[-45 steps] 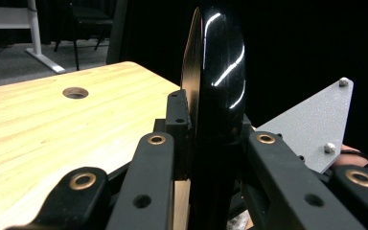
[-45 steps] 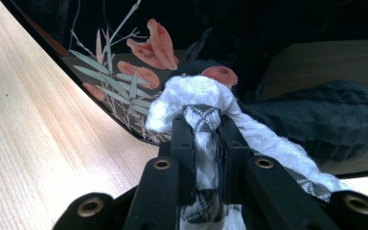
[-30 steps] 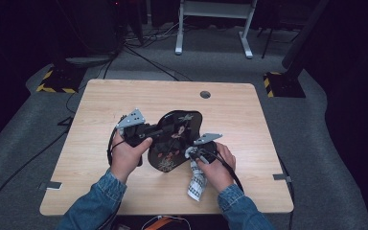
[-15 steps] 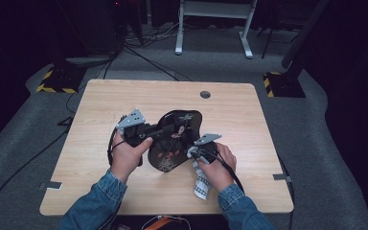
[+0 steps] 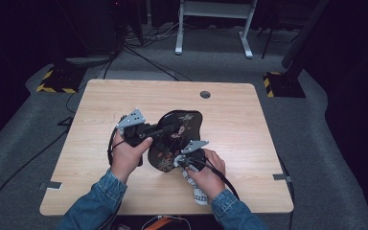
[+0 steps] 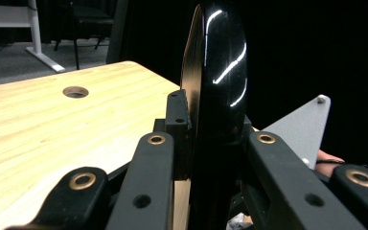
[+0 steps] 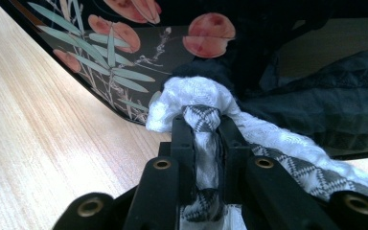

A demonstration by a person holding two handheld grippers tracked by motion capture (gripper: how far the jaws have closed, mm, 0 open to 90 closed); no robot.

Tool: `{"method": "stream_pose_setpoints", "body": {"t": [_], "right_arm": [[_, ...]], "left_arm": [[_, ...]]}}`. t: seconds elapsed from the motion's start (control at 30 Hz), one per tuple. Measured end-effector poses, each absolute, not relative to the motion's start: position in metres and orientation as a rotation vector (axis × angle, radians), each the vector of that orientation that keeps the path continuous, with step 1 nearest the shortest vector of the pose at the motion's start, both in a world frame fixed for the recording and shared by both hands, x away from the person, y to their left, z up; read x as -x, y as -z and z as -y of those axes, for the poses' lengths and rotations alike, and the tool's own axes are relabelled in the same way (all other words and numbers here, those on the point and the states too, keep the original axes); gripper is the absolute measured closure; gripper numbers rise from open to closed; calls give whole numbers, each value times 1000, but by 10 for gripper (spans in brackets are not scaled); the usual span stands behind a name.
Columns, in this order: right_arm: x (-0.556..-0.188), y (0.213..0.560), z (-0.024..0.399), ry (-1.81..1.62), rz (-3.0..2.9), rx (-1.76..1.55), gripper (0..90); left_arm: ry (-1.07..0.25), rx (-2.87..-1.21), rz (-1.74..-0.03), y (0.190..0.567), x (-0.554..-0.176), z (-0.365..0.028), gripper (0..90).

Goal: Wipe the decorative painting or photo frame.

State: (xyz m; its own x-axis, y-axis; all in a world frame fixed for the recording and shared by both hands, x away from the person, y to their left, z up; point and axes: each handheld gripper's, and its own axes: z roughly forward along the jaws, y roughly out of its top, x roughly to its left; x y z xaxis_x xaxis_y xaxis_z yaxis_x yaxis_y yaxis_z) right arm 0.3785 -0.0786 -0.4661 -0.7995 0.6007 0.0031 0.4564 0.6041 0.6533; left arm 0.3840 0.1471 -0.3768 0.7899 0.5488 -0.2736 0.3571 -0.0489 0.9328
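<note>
A glossy black lacquer tray (image 5: pixel 182 125) painted with leaves and red fruit is held tilted over the middle of the table. My left gripper (image 5: pixel 165 129) is shut on its left rim. In the left gripper view the tray (image 6: pixel 219 72) stands edge-on between the pads (image 6: pixel 177 112). My right gripper (image 5: pixel 184 161) is shut on a white cloth with a grey zigzag pattern (image 5: pixel 197 192), which trails back under the right hand. In the right gripper view the bunched cloth (image 7: pixel 191 93) at my right gripper (image 7: pixel 203 120) touches the tray's painted face (image 7: pixel 120 45) near its lower edge.
The wooden table (image 5: pixel 100 105) has a round cable hole (image 5: pixel 205 94) at the back. A white desk frame (image 5: pixel 211 28) stands beyond on the grey floor. Hazard-striped bases sit at the back left (image 5: pixel 57 81) and back right (image 5: pixel 280 84). Cables run along the floor.
The right hand has slid a little to the left along the tray's lower edge with the cloth in its gripper. The left hand and the tray have stayed put.
</note>
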Motion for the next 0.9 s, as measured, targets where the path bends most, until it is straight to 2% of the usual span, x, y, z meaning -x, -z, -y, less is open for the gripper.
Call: {"method": "stream_pose_setpoints", "body": {"t": [0.53,0.9], "right_arm": [[-404,471,115,-865,-2510,-1027,813],[-388,477,89,-868,-2599,-926,812]], "left_arm": [[-180,-1662,-732,377,-384,-148,789],[-175,-1658,-735,377,-384,-147,789]]}}
